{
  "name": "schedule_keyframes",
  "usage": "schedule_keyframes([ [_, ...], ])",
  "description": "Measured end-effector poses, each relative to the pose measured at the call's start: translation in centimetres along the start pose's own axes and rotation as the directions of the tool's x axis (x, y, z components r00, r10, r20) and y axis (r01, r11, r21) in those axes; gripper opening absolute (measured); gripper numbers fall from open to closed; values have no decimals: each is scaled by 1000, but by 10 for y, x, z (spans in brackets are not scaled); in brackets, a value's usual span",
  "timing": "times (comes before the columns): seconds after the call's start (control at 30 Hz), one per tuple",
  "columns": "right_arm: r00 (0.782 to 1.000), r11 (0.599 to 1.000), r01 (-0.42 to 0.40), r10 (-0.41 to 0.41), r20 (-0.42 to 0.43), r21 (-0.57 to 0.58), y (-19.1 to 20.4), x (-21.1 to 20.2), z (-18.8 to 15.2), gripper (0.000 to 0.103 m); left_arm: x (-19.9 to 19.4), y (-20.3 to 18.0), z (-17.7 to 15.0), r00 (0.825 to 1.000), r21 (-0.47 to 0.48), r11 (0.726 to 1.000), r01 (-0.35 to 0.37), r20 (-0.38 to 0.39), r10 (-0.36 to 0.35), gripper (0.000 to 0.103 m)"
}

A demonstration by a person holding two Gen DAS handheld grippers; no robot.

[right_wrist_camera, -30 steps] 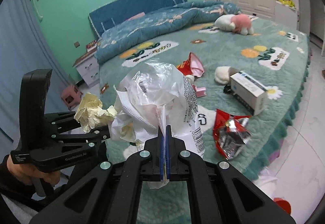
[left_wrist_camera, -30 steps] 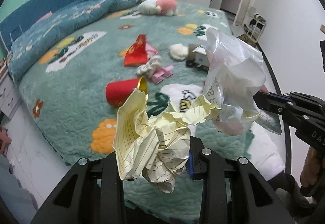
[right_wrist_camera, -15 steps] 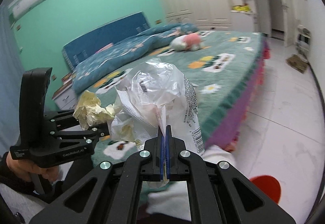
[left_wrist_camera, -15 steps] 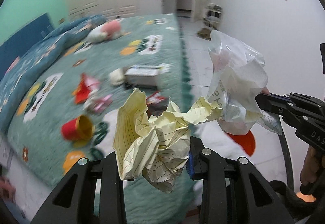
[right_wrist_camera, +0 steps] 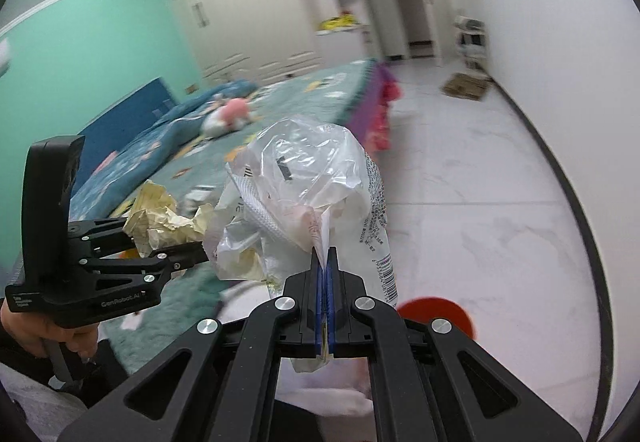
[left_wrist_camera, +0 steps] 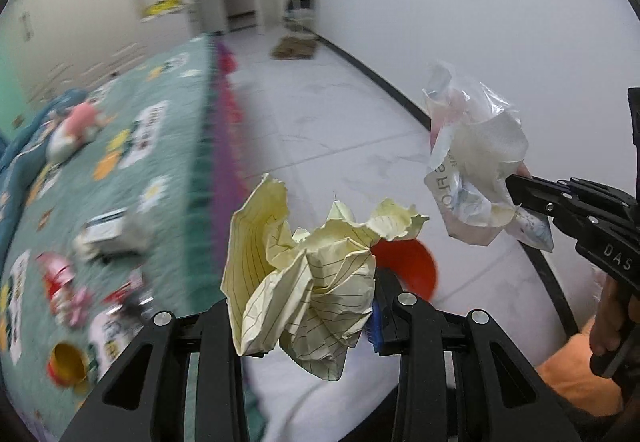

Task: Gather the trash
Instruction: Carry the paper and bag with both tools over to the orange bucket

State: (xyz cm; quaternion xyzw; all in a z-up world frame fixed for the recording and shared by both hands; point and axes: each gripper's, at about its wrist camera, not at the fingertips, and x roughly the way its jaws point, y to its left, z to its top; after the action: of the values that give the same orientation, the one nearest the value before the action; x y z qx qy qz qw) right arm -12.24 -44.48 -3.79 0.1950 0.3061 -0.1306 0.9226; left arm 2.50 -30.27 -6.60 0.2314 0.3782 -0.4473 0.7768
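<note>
**Both grippers loaded with trash beside the bed**

The left gripper (left_wrist_camera: 308,318) is clamped partway closed on a crumpled ball of yellow lined paper (left_wrist_camera: 308,274), which fills the gap between its black fingers and spills upward above them. In the right wrist view the same tool reads "GenRobot.AI" in pale lettering along its body, with a hand (right_wrist_camera: 44,330) wrapped around its grip. The right gripper (right_wrist_camera: 325,306) has its blue pads pressed fully together on a tail of a clear plastic wrapper (right_wrist_camera: 308,193) bunched around white paper. A barcode with digits too small to read runs down the wrapper's right side, and large printed characters show on it in the left wrist view, reversed and not legible. The letters "DAS" are visible on the right gripper's body in that view.

Both pieces of trash hang in the air close together over the white tiled floor (left_wrist_camera: 332,113), above a round red bin (right_wrist_camera: 436,312). The green quilted bed (left_wrist_camera: 120,169) lies to the left, blurred, with a red cup (left_wrist_camera: 66,364), a small box (left_wrist_camera: 104,228) and a pink plush toy (right_wrist_camera: 232,111) on it.
</note>
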Motion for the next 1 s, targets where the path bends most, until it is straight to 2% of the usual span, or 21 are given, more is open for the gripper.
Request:
schedule_keyframes([
  [0.17,994,988,109,-109,-11,112,-61,-15,-15,2,42,-41,17,993,75,992,104,-53,-101,36],
  [0.27,986,975,167,-165,-22,149,-85,-20,-23,2,65,-55,22,987,100,985,144,-87,-135,36],
  [0.4,977,954,212,-205,-56,212,-110,-14,-36,2,108,-70,26,969,100,973,207,-157,-190,37],
  [0.67,962,923,273,-256,-98,271,-136,29,-36,2,190,-75,28,938,87,967,239,-280,-206,38],
  [0.8,958,922,281,-255,-127,265,-143,52,-32,2,214,-75,29,935,108,968,228,-301,-187,56],
  [0.87,958,923,282,-254,-135,263,-146,57,-33,2,218,-78,29,938,120,970,212,-302,-168,59],
  [0.9,958,922,281,-252,-139,265,-145,65,-29,2,222,-78,29,939,131,971,200,-308,-152,67],
  [1.0,958,924,279,-248,-144,263,-142,74,-29,2,224,-82,30,942,147,972,184,-307,-131,74],
])
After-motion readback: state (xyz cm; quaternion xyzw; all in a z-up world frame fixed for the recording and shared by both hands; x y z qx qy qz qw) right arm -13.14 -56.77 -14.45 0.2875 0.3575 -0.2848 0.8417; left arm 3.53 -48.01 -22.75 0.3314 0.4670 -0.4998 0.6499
